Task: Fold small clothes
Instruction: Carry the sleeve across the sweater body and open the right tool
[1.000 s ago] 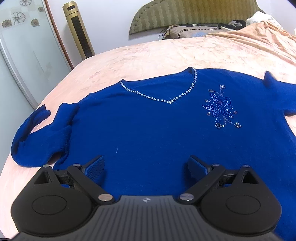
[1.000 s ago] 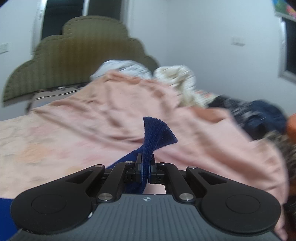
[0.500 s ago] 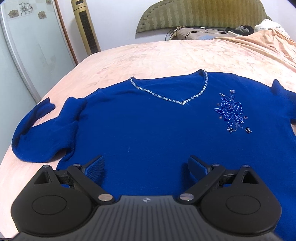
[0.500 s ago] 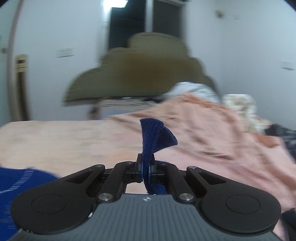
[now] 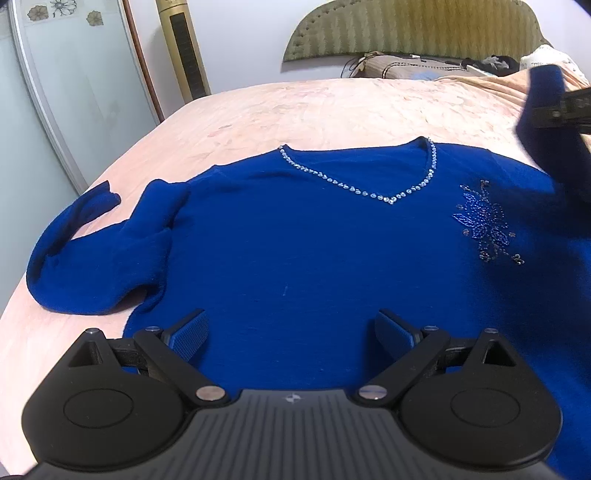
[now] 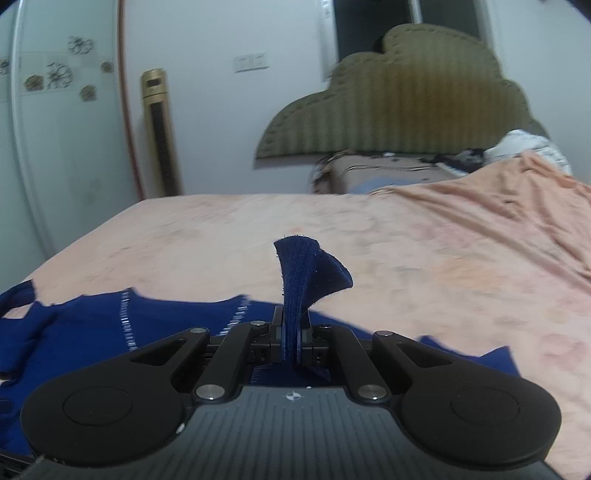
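A blue sweater (image 5: 295,251) with a beaded V-neck and a beaded flower lies face up on the pink bed (image 5: 295,110). Its left sleeve (image 5: 96,254) lies bunched at the left. My left gripper (image 5: 290,332) is open and empty, just above the sweater's lower body. My right gripper (image 6: 290,338) is shut on the cuff of the right sleeve (image 6: 310,277) and holds it up above the sweater (image 6: 92,332). In the left wrist view the raised sleeve (image 5: 543,110) and the right gripper show at the right edge.
A green headboard (image 5: 406,33) and a pillow (image 5: 406,68) stand at the far end of the bed. A gold tower fan (image 5: 184,51) and a glass wardrobe door (image 5: 74,92) stand at the left. A rumpled pink blanket (image 6: 498,206) lies at the right.
My right gripper has swung left with the sleeve cuff, over the sweater's right side. My left gripper has drifted slightly and stays open.
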The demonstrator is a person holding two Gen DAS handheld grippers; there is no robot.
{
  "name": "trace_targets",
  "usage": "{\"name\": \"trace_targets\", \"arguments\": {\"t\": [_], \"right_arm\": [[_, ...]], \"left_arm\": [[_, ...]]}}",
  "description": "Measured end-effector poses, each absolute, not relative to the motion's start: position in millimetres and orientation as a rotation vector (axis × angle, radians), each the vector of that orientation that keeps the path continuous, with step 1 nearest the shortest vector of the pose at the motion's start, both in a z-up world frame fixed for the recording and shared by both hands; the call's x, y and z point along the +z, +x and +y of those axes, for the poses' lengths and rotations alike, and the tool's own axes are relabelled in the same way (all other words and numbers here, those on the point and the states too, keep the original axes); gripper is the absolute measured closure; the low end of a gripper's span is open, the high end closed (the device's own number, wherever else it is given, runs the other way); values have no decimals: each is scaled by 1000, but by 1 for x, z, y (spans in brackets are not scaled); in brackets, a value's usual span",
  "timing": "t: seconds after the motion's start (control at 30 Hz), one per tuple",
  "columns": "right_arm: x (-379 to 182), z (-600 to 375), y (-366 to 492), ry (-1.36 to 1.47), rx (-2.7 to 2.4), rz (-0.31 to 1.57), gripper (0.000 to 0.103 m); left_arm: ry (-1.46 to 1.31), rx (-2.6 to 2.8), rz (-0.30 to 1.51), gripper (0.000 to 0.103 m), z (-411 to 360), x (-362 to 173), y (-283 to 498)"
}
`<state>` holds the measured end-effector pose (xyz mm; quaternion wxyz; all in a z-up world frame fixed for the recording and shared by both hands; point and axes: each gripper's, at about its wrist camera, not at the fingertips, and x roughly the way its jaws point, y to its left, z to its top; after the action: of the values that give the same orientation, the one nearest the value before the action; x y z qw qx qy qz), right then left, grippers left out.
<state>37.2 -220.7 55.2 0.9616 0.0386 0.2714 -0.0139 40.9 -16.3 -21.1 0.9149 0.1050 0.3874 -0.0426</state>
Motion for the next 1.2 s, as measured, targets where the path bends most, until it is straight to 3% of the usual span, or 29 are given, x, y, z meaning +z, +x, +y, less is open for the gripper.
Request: {"name": "trace_targets", "arguments": {"t": [1.2], "right_arm": [[11, -23, 124, 166, 317, 761, 95]], "left_arm": [[90, 16, 819, 6, 67, -32, 49]]}}
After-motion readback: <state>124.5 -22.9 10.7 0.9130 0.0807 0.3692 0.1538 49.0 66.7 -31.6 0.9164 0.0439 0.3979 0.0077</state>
